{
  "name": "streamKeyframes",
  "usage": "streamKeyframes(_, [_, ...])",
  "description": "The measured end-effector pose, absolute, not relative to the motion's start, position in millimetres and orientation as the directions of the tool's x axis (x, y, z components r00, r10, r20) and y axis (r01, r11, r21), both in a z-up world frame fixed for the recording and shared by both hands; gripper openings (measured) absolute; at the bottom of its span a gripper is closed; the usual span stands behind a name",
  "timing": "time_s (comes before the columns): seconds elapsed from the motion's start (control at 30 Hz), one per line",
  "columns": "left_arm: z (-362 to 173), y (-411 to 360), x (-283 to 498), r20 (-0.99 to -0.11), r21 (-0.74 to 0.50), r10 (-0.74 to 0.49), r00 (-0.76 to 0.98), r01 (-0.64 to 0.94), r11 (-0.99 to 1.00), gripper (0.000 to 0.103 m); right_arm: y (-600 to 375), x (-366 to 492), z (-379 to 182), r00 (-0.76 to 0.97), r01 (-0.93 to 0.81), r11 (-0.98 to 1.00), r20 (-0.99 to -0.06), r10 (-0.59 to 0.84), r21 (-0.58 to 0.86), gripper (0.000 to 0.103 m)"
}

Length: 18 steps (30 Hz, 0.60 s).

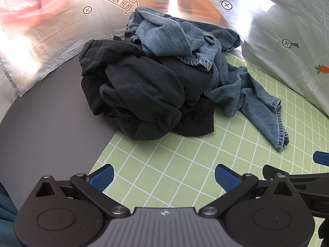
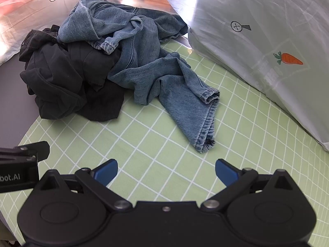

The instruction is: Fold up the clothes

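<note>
A crumpled black garment (image 1: 139, 94) (image 2: 61, 82) lies in a heap, half on the grey table and half on the green checked cloth. Blue jeans (image 1: 185, 45) (image 2: 139, 57) are bunched over its far side, one leg (image 1: 265, 113) (image 2: 193, 113) trailing toward me across the cloth. My left gripper (image 1: 164, 177) hovers open over the cloth, short of the black heap, with nothing between its blue pads. My right gripper (image 2: 166, 173) is open too, just short of the jeans' leg hem (image 2: 205, 142). Each gripper's edge shows in the other's view.
A green checked cloth (image 1: 174, 164) (image 2: 144, 144) covers the near part of a grey table (image 1: 51, 119) (image 2: 12, 94). Shiny printed sheets stand behind and to the right: one with a "LOOK HERE" arrow (image 1: 121, 2), one with a carrot picture (image 2: 290, 58).
</note>
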<state>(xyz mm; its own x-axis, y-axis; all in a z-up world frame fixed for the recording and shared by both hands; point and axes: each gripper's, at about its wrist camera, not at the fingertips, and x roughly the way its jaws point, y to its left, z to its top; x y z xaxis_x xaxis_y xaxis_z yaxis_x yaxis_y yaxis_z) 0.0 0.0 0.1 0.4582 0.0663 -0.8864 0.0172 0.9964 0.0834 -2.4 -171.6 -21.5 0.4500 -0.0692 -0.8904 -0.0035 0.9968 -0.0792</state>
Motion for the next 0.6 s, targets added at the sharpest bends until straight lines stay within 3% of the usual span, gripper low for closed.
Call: streamKeyframes(0.6, [-1.1, -1.5, 1.3, -0.885, 0.091, 0.074, 0.460, 0.015, 0.996, 0.103, -172.6, -2.6, -22.0, 0.447, 0.004, 0.997, -0.891, -0.075, -0.082, 0.102])
